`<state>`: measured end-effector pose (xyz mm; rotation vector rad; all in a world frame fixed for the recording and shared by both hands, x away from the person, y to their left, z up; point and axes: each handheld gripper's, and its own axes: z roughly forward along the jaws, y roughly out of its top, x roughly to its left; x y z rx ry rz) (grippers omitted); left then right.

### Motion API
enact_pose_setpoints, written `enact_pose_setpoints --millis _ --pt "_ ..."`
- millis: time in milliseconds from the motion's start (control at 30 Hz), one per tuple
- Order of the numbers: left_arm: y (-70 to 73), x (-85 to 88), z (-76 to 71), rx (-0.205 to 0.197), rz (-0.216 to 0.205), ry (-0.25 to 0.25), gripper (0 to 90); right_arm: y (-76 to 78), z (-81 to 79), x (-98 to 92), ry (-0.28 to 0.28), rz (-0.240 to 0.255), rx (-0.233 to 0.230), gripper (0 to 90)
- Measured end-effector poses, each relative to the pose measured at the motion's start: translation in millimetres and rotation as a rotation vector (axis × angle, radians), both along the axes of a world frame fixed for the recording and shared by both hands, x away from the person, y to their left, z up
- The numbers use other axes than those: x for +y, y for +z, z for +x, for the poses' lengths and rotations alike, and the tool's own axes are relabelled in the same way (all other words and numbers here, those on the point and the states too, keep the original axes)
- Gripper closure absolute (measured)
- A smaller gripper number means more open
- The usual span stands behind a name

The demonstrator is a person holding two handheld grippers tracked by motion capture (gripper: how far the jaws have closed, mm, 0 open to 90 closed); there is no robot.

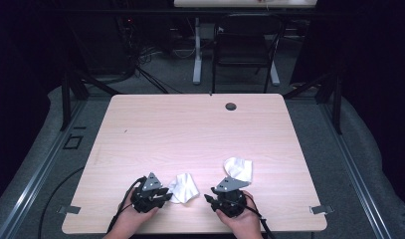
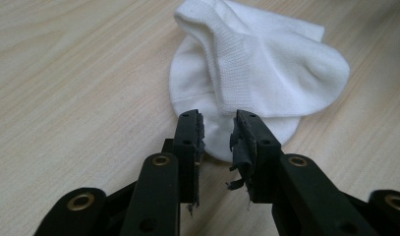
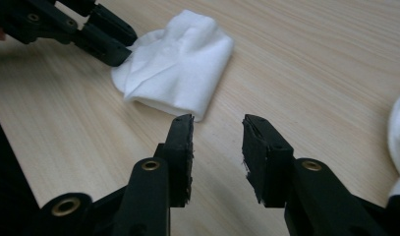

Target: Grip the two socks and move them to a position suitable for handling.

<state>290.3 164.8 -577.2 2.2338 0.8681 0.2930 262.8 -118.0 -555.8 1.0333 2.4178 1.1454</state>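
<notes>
Two white socks lie near the table's front edge. One folded sock (image 1: 184,187) (image 2: 256,73) (image 3: 178,64) sits between the two hands. My left gripper (image 1: 165,192) (image 2: 218,123) is open by a narrow gap, its tips at that sock's near edge with nothing pinched. In the right gripper view the left gripper's jaw tip (image 3: 114,49) touches the sock's side. My right gripper (image 1: 210,198) (image 3: 217,125) stands open over bare wood, a short way from the same sock. The second sock (image 1: 238,168) (image 3: 399,132) lies crumpled just beyond the right gripper.
The light wooden table (image 1: 190,129) has a round cable hole (image 1: 231,106) near its far edge. A black chair (image 1: 242,45) and a white desk leg (image 1: 197,50) stand behind the table. Black frame struts flank both sides.
</notes>
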Motion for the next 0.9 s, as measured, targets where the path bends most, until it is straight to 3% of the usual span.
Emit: enact_pose_setpoints --millis 267,567,900 --pt "-0.1 2.9 6.1 -0.018 0.001 0.025 75.3 15.2 3.9 31.5 0.087 -0.013 -0.002 74.2" --pt "11.6 20.6 12.2 -0.016 -0.041 0.066 74.3 13.2 28.9 72.5 0.131 -0.034 0.042 78.1" --pt "19.3 43.3 20.3 -0.019 -0.078 0.136 74.2 5.3 38.9 104.3 0.165 -0.088 0.048 78.3"
